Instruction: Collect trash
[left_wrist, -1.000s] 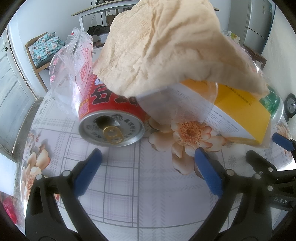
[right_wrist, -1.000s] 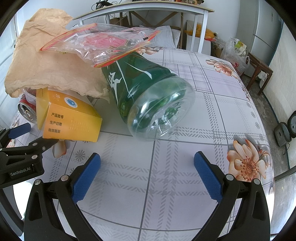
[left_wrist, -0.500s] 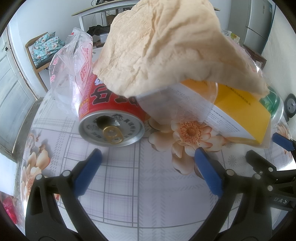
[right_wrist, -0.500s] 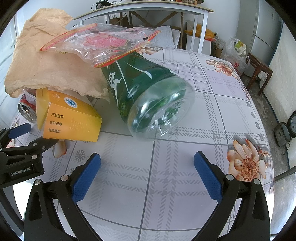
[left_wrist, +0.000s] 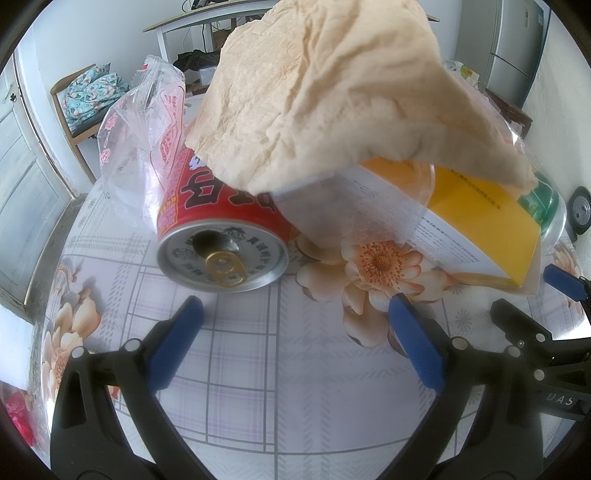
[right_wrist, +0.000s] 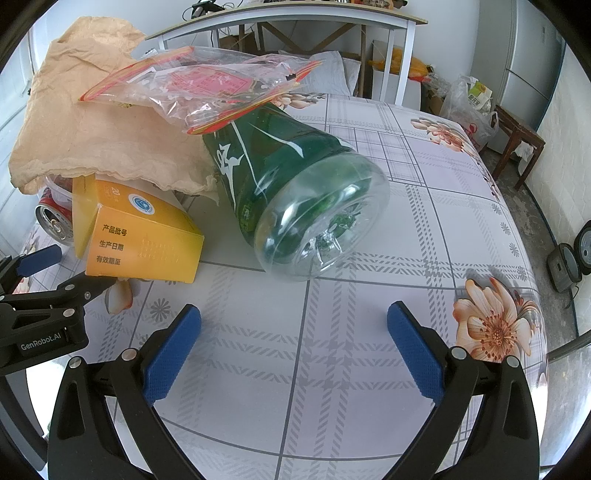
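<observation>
A pile of trash lies on the floral tablecloth. A red drink can (left_wrist: 218, 229) lies on its side, its opened top facing my left gripper (left_wrist: 295, 314), which is open just in front of it. Crumpled brown paper (left_wrist: 332, 92) drapes over the can and a yellow box (left_wrist: 476, 221). A clear printed plastic bag (left_wrist: 144, 147) leans at the left. In the right wrist view, a green plastic bottle (right_wrist: 291, 192) lies base-first before my open right gripper (right_wrist: 293, 321), with the plastic bag (right_wrist: 207, 85) on top and the yellow box (right_wrist: 147, 236) to its left.
The table (right_wrist: 406, 184) stretches bare to the right and far side, with its edge at the right. Beyond it stand a white desk (right_wrist: 295, 26), a wooden stool (right_wrist: 517, 136), bags on the floor and a fridge (right_wrist: 532, 48). A chair (left_wrist: 85, 99) stands behind left.
</observation>
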